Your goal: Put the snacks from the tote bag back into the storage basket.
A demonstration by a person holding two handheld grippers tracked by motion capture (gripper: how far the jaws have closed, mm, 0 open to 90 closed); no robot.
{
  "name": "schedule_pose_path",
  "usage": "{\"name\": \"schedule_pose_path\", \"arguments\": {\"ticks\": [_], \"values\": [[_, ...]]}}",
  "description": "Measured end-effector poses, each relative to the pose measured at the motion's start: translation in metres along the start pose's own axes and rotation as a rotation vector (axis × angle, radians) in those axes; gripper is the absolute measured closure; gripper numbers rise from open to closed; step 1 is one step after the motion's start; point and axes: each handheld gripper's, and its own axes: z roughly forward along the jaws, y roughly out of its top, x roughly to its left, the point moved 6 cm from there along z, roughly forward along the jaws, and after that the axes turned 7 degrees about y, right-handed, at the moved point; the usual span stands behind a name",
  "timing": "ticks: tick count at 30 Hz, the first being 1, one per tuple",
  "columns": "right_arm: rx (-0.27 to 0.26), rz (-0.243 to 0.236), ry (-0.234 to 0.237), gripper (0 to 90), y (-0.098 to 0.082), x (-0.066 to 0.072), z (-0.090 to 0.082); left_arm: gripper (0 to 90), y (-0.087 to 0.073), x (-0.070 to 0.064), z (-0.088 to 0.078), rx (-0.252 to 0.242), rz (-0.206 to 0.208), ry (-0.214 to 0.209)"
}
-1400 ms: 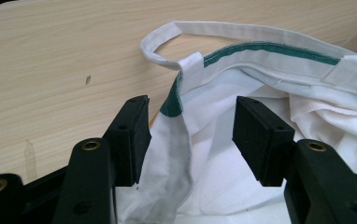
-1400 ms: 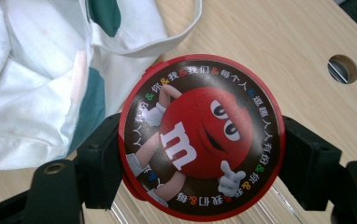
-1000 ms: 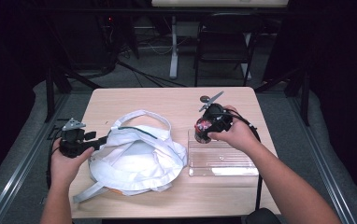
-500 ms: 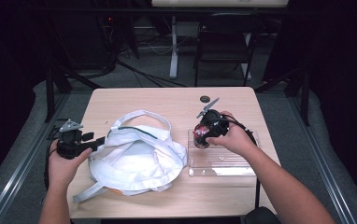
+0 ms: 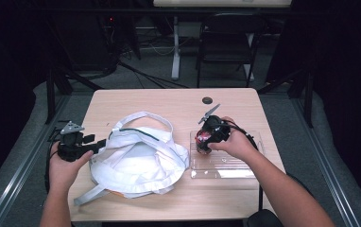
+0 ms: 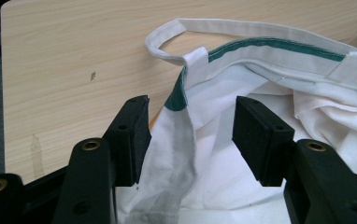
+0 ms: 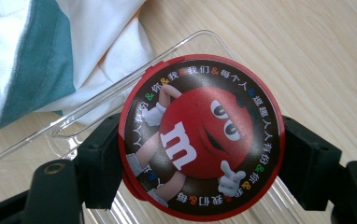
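Observation:
A white cloth bag (image 5: pixel 141 161) with a green-trimmed rim lies crumpled at the table's middle left. My left gripper (image 5: pixel 101 143) points at its left edge. In the left gripper view the left gripper (image 6: pixel 193 135) is open, and a fold of the bag (image 6: pixel 181 154) stands between the jaws, touching neither pad. My right gripper (image 5: pixel 201 141) is shut on a round red candy tin (image 5: pixel 202 138) over the left end of a clear plastic tray (image 5: pixel 235 165). The tin's printed lid (image 7: pixel 200 135) is clamped by its sides between the right gripper's (image 7: pixel 200 156) jaws, with the tray's rim (image 7: pixel 97 105) below.
A small black round grommet (image 5: pixel 207 100) sits in the tabletop near its far edge. Bare wood (image 5: pixel 169 101) lies behind the bag and tray. A chair (image 5: pixel 226 52) and a desk leg stand on the floor beyond the table.
My right gripper has carried the tin a little toward me and leftward, over the tray's left end. The left gripper has barely moved.

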Motion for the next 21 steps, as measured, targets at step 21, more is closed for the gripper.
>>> {"name": "schedule_pose_path", "arguments": {"ticks": [21], "values": [[0.011, -0.001, 0.016, 25.1, -0.003, -0.002, 0.021, 46.3, -0.001, -0.001, 0.0, 0.0, 0.003, 0.002]]}}
